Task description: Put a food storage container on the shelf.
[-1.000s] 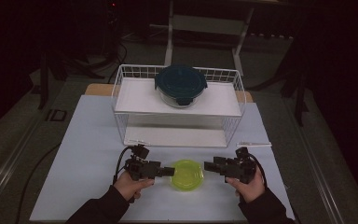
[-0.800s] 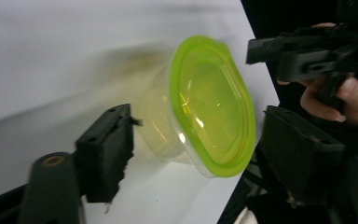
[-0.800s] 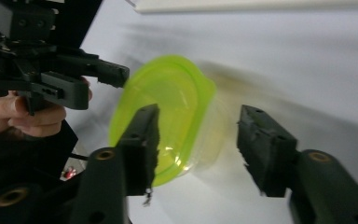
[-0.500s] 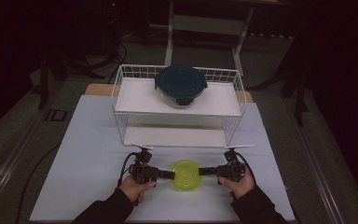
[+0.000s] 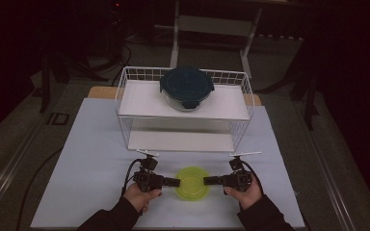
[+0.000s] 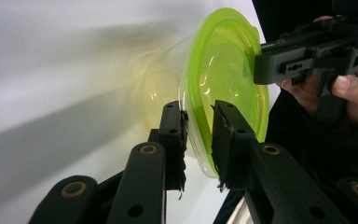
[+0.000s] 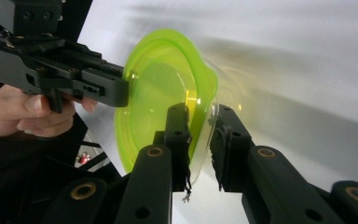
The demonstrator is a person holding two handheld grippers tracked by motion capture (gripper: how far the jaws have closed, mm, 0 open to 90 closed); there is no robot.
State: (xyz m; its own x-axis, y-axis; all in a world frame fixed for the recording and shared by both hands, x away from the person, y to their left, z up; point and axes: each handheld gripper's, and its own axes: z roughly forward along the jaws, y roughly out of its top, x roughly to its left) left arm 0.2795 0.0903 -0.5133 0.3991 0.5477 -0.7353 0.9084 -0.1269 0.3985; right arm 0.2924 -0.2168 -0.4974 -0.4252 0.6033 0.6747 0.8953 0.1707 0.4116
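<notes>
**Two grippers close on one green lid**

From above, the green lid (image 5: 191, 183) lies on the counter (image 5: 91, 159) between left gripper (image 5: 173, 182) and right gripper (image 5: 207, 181). The gripper views add the detail: both pairs of fingers (just closing) straddle its rim, narrowly apart.

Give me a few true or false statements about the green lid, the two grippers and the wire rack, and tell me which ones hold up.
1. The green lid lies between the left gripper and the right gripper. True.
2. The lid's rim sits between the left gripper's jaws. True.
3. The dark-lidded glass container stands on the table. False: it stands on the top shelf of the wire rack.
4. The right gripper is reaching into the rack. False: it is at the lid's rim.
</notes>
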